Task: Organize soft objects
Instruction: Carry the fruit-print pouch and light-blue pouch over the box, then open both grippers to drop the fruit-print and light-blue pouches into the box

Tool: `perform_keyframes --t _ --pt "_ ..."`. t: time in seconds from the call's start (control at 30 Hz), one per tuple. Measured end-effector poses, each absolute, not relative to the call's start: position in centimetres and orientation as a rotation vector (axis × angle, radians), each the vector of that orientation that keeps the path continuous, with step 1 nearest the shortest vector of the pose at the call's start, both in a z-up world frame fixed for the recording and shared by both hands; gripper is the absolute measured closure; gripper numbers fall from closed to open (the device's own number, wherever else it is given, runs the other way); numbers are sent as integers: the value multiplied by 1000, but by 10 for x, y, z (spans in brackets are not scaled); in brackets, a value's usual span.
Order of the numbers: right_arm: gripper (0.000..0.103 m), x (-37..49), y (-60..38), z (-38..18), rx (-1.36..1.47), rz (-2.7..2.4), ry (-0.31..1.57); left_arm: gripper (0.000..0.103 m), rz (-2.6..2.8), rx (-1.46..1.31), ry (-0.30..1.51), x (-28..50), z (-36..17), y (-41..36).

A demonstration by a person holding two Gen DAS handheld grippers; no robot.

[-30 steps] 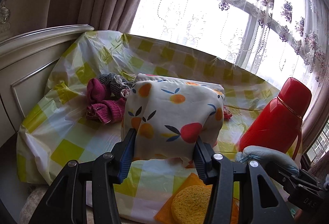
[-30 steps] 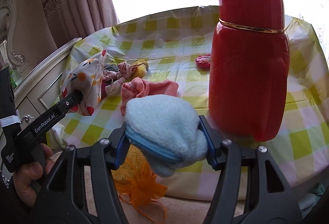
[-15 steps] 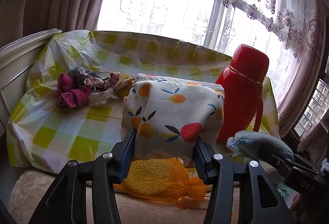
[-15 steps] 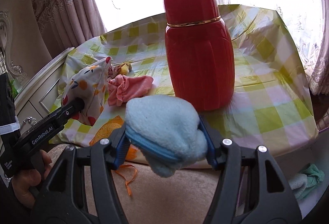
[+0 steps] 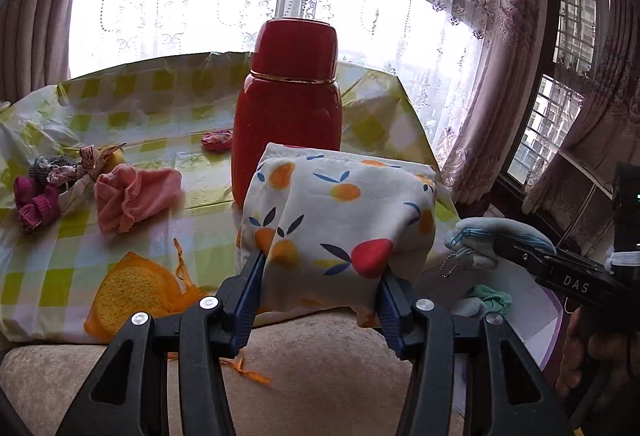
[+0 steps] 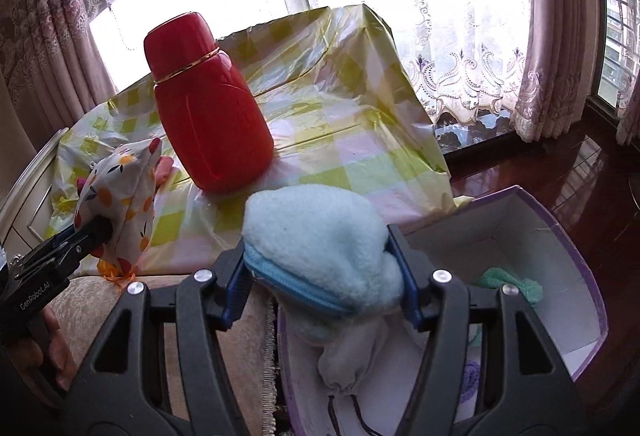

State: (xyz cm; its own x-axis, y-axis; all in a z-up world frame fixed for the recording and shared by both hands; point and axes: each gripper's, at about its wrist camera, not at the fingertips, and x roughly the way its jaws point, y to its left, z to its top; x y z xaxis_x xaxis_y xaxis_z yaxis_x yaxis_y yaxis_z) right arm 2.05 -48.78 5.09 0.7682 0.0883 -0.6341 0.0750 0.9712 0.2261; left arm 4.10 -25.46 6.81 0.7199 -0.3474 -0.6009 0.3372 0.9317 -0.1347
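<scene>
My left gripper [image 5: 320,276] is shut on a white fruit-print cloth pouch [image 5: 340,220], held in the air off the table's front edge; it also shows in the right wrist view [image 6: 120,204]. My right gripper [image 6: 322,276] is shut on a fluffy light-blue zip pouch [image 6: 320,244], held over the near edge of a purple-rimmed white box [image 6: 560,236] on the floor. The blue pouch also shows in the left wrist view [image 5: 476,236]. A green cloth [image 6: 516,282] and a grey drawstring bag [image 6: 348,360] lie in the box.
A red thermos [image 5: 288,108] stands on the yellow-checked tablecloth [image 5: 160,108]. On the cloth lie a pink cloth [image 5: 132,196], magenta socks [image 5: 34,202], a patterned scrap [image 5: 86,166], and an orange mesh bag with a sponge [image 5: 132,288]. A beige cushion [image 5: 320,376] lies in front.
Both grippers have swung right and back from the table with their pouches. The right gripper now hangs over the box, which has come into view.
</scene>
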Motion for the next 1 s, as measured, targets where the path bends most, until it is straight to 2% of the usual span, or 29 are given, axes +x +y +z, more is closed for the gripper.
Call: perform_keyframes --t 0.37,0.53,0.63,0.7,1.0 --pt "39 -18 -571 42 304 -196 708 50 -700 160 759 1 60 -350" --pt "39 -25 -588 41 325 -241 701 50 -855 188 934 -6 38 -381" --pt "39 -27 -593 38 340 -248 704 47 -853 145 947 -2 38 -373" --pt "38 -28 -594 34 341 -248 711 36 -814 105 947 5 40 -365" --pt "35 -28 -593 18 326 -245 787 36 -756 52 955 11 41 -346"
